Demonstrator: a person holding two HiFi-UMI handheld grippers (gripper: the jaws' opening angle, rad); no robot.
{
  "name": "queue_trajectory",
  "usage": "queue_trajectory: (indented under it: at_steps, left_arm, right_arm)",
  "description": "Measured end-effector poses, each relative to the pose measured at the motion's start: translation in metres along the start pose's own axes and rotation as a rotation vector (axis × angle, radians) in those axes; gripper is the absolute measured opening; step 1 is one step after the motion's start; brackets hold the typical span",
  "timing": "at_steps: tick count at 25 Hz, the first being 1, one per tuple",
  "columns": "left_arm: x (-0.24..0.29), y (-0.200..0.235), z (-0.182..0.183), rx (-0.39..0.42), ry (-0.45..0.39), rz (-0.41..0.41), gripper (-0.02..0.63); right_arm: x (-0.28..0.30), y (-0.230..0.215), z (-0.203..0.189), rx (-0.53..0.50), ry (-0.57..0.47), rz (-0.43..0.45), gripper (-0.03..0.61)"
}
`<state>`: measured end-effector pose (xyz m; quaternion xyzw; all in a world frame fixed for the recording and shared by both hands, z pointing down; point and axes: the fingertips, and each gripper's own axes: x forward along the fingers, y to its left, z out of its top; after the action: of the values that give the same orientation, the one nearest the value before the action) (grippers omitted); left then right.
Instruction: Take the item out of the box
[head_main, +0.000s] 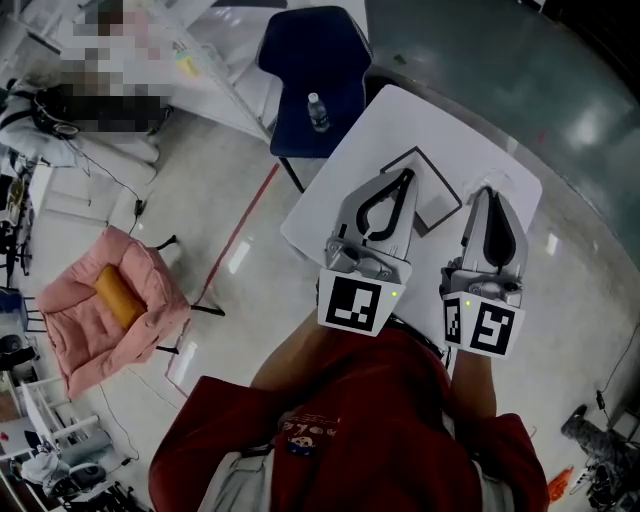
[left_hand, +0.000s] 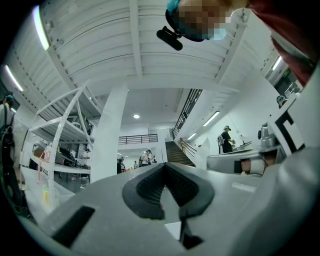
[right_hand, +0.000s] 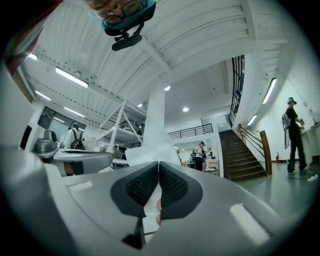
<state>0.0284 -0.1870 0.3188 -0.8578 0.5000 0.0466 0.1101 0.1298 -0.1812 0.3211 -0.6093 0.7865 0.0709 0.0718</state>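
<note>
In the head view I hold both grippers over a white table. My left gripper is shut, its tips meeting with only a loop-shaped gap behind them and nothing inside. My right gripper is shut too, and empty. A black-lined square marks the tabletop just beyond the tips. I cannot make out a box or an item. Both gripper views point up at a white ceiling and hall: the left gripper and the right gripper each show black pads pressed together.
A dark blue chair with a small bottle on its seat stands beyond the table's far corner. A pink armchair with an orange cushion stands on the floor at left. Cables and equipment lie along the left edge.
</note>
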Motion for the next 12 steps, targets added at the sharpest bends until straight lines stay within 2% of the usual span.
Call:
queue_trajectory:
  at_steps: [4, 12]
  left_arm:
    - [0.0049, -0.0013, 0.0035, -0.033, -0.026, 0.006, 0.002]
    - [0.0028, 0.0004, 0.0035, -0.067, -0.047, 0.033, 0.002]
  right_arm:
    - [-0.0012, -0.0027, 0.0087, -0.008, -0.063, -0.017, 0.006]
    - [-0.0050, -0.0029, 0.0097, -0.007, -0.084, -0.008, 0.006]
